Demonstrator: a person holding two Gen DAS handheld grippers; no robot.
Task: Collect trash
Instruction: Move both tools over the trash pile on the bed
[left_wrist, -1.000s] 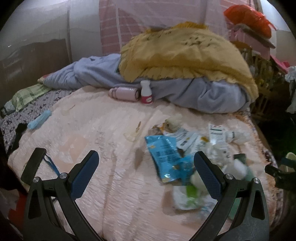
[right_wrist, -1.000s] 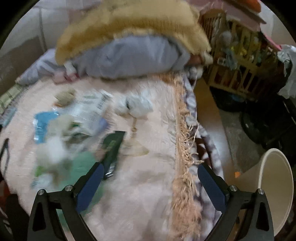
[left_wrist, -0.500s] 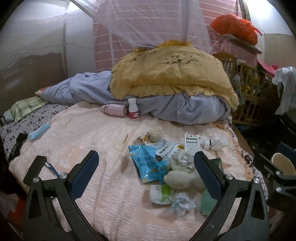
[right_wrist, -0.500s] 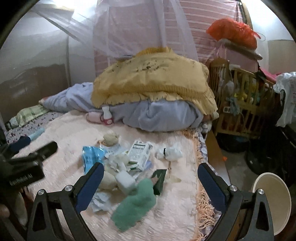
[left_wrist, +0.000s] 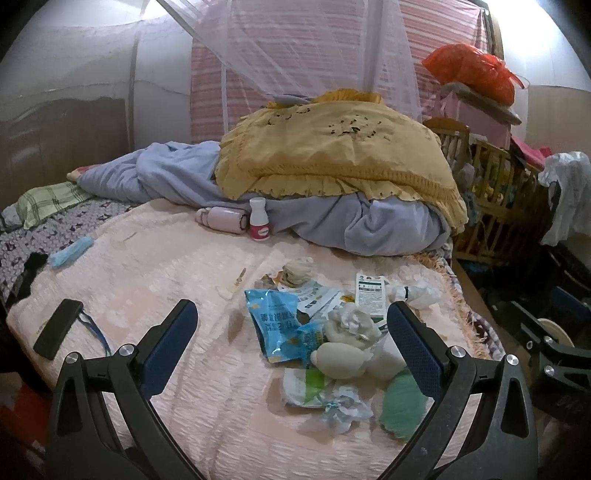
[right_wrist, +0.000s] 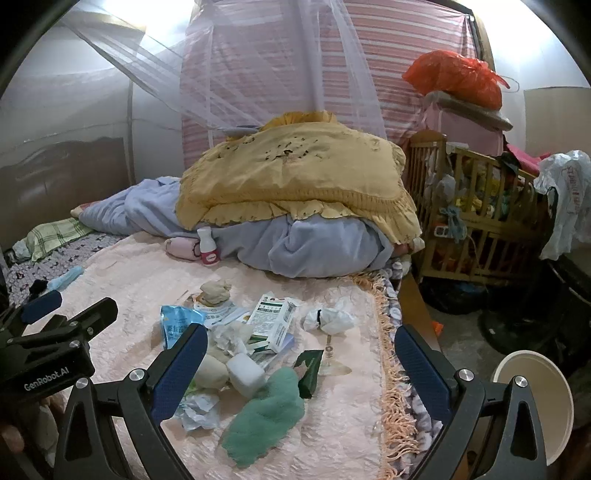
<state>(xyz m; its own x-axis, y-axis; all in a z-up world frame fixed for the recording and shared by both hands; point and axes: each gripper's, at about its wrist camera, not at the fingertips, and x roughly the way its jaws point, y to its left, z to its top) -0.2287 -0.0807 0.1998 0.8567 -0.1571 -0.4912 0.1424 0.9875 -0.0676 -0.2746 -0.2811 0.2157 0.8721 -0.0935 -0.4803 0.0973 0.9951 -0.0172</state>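
Clearly the trash pile (right_wrist: 243, 354) lies heaped on the bed's pink cover (left_wrist: 166, 266), wrappers, tissue and a green cloth (right_wrist: 266, 417) touching; a careless pinch could drag the cover or scatter light scraps off the fringed edge, perhaps missing the white bin (right_wrist: 535, 402) beside the bed; both left tongs (left_wrist: 291, 339) and right tongs (right_wrist: 301, 363) hover spread wide and empty, aimed downward at the heap.

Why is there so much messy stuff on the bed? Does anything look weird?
Yes. A heap of trash sits on the pink bedspread: a torn blue snack bag, crumpled tissues, a small carton. A pink bottle also lies tipped over.
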